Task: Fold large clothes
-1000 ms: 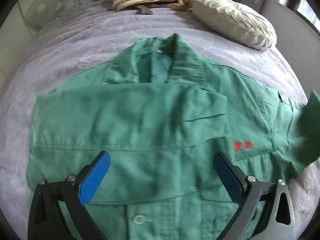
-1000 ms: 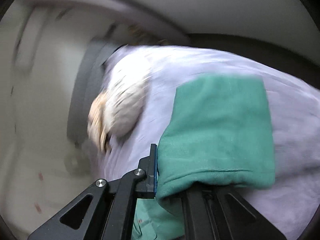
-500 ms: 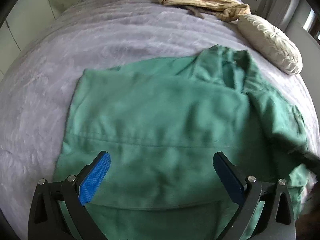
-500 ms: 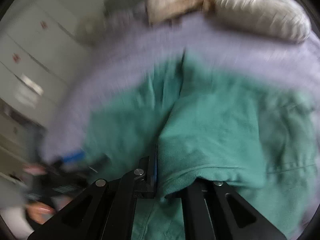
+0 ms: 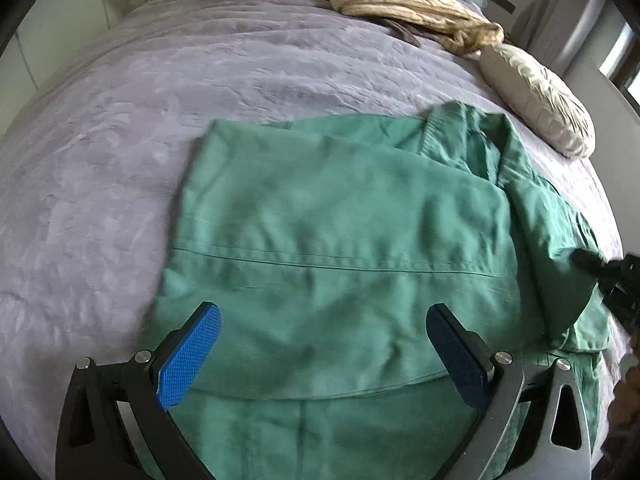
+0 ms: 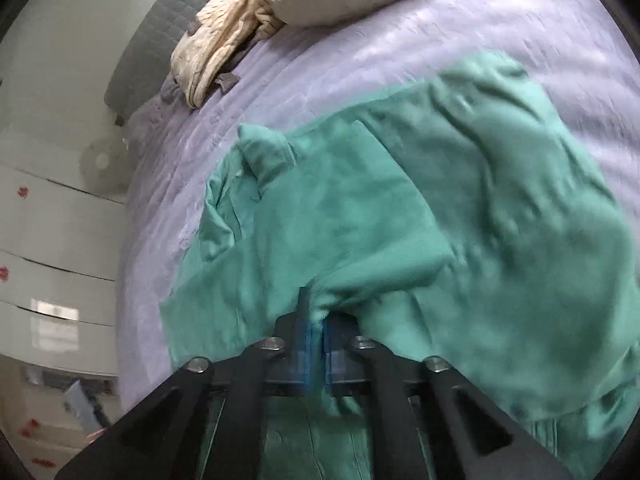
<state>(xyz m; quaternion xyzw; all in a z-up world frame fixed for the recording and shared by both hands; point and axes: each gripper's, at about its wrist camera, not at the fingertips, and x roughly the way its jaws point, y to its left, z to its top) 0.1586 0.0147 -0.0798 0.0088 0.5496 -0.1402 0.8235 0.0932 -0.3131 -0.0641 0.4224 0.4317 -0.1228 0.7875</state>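
Across the purple bed your green shirt lies below the pillow, your right claw clamped on its sleeve, your left claw spread apart over it.

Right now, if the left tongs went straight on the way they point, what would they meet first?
The left tongs, open and empty, point down at the green shirt. They would probably land first on its folded-over panel, with the purple bedcover beneath it. Nothing else shows in that line, though depth is hard to judge.

Lilac-covered bed, pale pillow, white drawers, window at right.
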